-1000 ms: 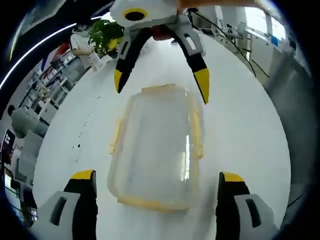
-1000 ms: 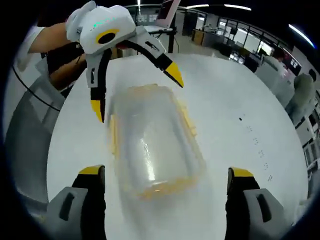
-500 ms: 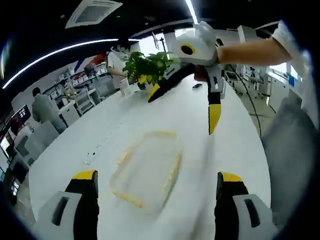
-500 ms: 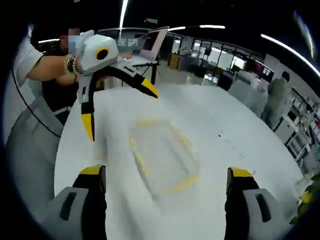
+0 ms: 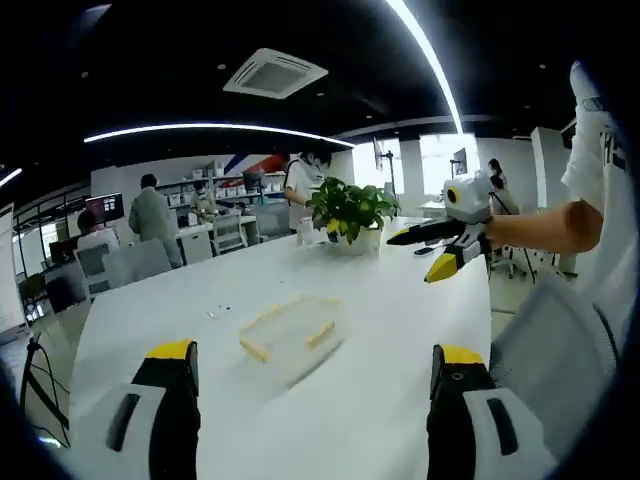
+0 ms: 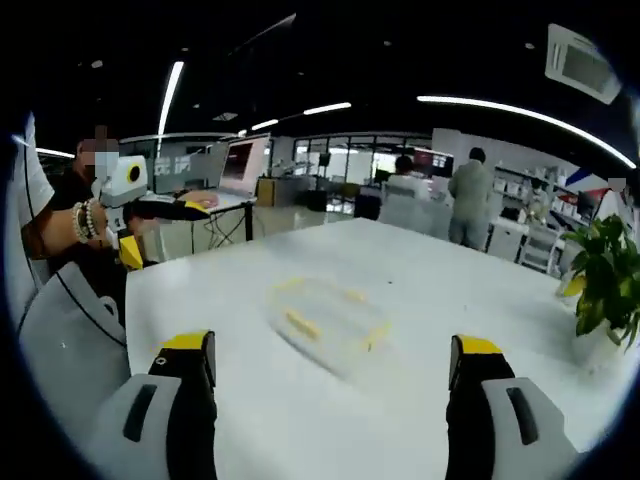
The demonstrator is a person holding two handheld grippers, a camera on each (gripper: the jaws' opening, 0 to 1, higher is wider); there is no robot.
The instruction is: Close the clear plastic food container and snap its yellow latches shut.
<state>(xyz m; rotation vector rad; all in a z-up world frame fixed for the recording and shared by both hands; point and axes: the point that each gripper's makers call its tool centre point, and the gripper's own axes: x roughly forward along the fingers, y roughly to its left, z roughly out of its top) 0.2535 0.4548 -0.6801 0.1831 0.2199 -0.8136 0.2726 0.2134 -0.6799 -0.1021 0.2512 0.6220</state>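
— Where does the container lie?

— The clear container sits flat on the white table, lid on, well ahead of the left gripper and roughly centred between its two jaws. From the right gripper it lies the same way: the container out in front, apart from both jaws, its yellow latches showing along the sides. The picture is too blurred to tell whether they are snapped down.

— And the claws themselves?

— Both stand wide apart with nothing between them. Neither touches the container.

— What does one view give that the other lacks?

— The left gripper view catches the right gripper held in the air over the far side of the table, jaws spread, beside a potted plant; people stand at desks behind. The right gripper view shows the left gripper raised at the table's far corner, a hand with a beaded bracelet behind it, and a laptop on a stand.
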